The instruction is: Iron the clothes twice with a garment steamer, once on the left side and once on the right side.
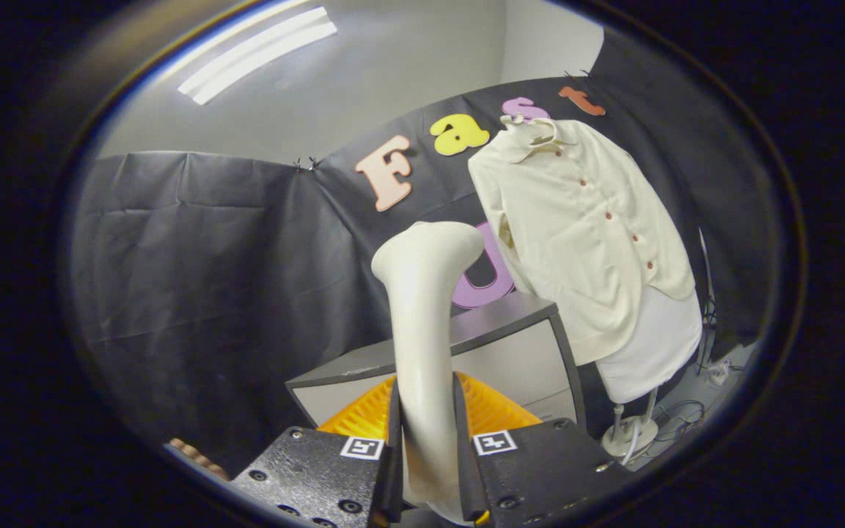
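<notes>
1. Cream-white steamer (422, 323) stands up between the fingers, the gripper (428, 447) clamped on its handle from both sides.
2. The shirt (584, 235) hangs on a stand (631, 433) beyond and to the right, apart from the steamer head.
3. Risk: the smooth handle could twist in the grip on a sideways swing.
4. The grey cabinet (466, 345) edge sits just ahead; cables (686, 414) trail by the stand's base. Open room lies above.

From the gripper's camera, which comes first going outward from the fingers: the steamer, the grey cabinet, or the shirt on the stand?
1. Steamer: clamped between the gripper fingers.
2. Grey cabinet: just beyond the fingers, behind the steamer.
3. Shirt: farthest, on its stand past the cabinet, to the right.
</notes>
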Tool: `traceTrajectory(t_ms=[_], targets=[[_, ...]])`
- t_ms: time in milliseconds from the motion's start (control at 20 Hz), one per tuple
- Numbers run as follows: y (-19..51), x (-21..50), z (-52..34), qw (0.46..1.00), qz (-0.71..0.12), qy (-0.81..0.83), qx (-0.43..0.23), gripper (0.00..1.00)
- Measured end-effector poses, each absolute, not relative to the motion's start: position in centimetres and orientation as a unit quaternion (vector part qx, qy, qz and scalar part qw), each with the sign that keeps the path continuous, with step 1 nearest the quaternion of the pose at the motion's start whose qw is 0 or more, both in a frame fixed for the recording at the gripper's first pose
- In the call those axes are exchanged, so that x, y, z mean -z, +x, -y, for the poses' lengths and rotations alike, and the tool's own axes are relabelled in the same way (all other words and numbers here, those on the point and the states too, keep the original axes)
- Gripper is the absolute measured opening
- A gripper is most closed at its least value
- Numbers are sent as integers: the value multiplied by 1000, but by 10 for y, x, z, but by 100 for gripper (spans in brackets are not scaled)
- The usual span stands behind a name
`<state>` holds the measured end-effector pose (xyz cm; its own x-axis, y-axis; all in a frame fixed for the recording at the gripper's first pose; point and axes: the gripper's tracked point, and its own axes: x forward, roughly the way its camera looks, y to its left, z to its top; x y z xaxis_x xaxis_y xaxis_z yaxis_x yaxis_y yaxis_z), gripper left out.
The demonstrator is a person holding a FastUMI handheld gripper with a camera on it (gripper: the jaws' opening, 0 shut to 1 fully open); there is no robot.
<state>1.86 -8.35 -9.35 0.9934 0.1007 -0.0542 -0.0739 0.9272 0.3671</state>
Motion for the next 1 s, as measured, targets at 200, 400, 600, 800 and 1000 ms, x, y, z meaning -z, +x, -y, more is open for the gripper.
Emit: traceTrajectory(t_ms=[200,400,600,800,1000], targets=[[17,73,29,981,-31,178,-70,30],[10,56,-8,990,-18,121,-71,30],[-2,45,-33,993,-9,101,-66,30],[-8,37,-41,996,-2,74,-52,29],[-15,31,-44,997,0,61,-49,30]])
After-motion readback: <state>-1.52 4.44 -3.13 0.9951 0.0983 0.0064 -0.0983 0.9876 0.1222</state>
